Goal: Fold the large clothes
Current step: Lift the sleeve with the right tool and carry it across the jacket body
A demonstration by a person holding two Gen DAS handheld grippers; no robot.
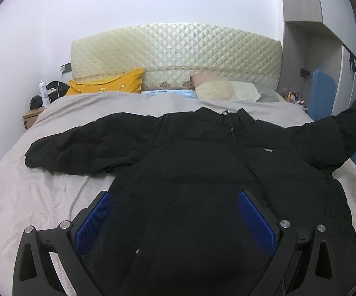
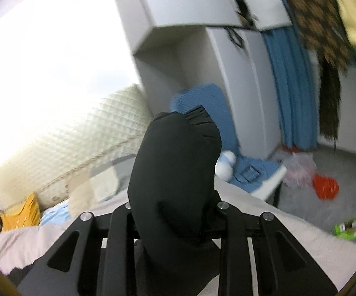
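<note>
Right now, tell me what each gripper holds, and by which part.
Right gripper: shut on the jacket's sleeve, near the cuff. Left gripper: open over the jacket, holding nothing.

The right gripper (image 2: pixel 175 212) is clamped on the black jacket sleeve (image 2: pixel 175 172), whose ribbed cuff (image 2: pixel 200 118) stands upright above the bed's (image 2: pixel 301 241) side edge. Behind it stand a white wardrobe (image 2: pixel 227 79) and blue hanging cloth (image 2: pixel 291 93).
</note>
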